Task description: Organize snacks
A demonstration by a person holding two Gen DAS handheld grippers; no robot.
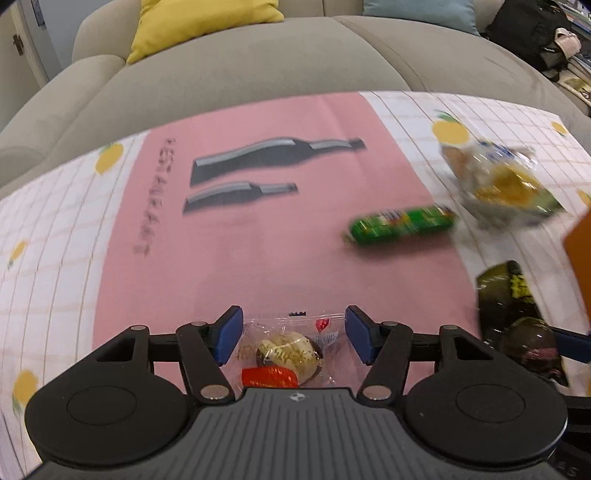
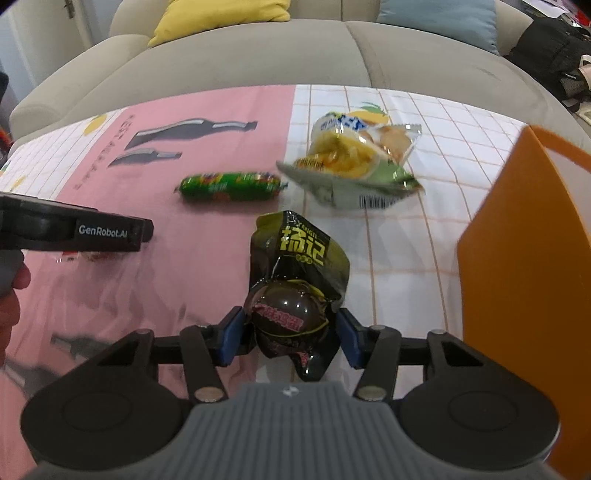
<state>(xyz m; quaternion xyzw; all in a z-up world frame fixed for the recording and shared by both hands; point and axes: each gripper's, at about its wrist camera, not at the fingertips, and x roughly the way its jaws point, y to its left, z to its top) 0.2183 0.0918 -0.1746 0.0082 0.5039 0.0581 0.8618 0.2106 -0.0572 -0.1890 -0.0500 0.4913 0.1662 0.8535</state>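
My left gripper [image 1: 294, 334] points down at the pink mat [image 1: 229, 236], jaws apart around a clear-wrapped pastry [image 1: 290, 354]; both blue pads stand just beside the wrapper's edges with gaps showing, so nothing is gripped there. The pastry pack lies flat on the mat, a red label at its near end. My right gripper [image 2: 290, 338] straddles the dark green egg pouch [image 2: 299, 273]. The left pad touches the round bulge at the pouch's lower end; the right pad sits at the crinkled film edge. I can't tell if that's a real clamp or just contact. The pouch rests on the seam where the pink mat meets the white grid tablecloth [image 2: 424, 221]. Beyond it, a green sausage stick [image 2: 231, 186] lies crosswise on the pink mat, and a crumpled bread bag [image 2: 354, 162] sits on the grid cloth just right of the stick. An orange bin [image 2: 517, 266] stands at the right edge, well apart from both packs I'm over. In the right wrist view, my left gripper's black body enters from the left with my hand [image 2: 11, 295] behind it. Beige sofa [image 2: 258, 55] behind the table, with a yellow cushion [image 2: 221, 14] and a blue cushion [image 2: 439, 18].
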